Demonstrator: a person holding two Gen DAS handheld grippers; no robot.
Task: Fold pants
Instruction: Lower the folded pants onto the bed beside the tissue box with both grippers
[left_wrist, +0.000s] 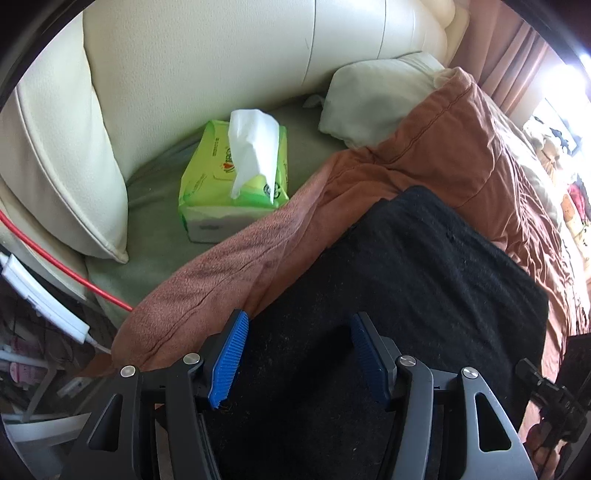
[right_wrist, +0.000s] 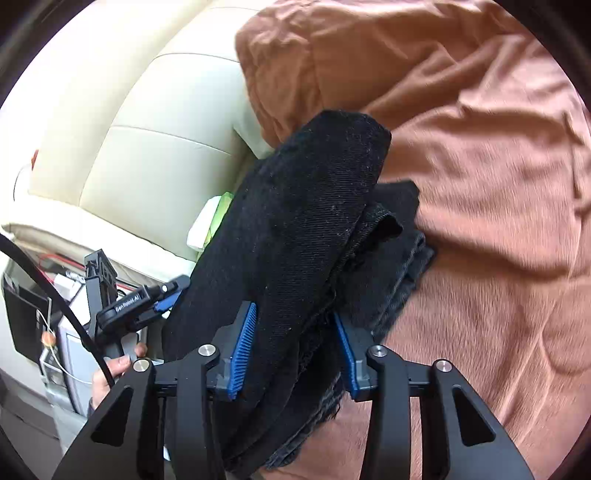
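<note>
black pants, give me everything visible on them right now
The black pants look like a coarse, lint-flecked denim-like weave, bunched into several thick stacked layers with a frayed raw hem near the bottom of the right wrist view. They lie on the rust-brown blanket. The right gripper is clamped on the folded bundle, blue pads pressing both sides. In the left wrist view the cloth spreads flat and dark below the left gripper, whose jaws stand apart above it, not pinching.
</note>
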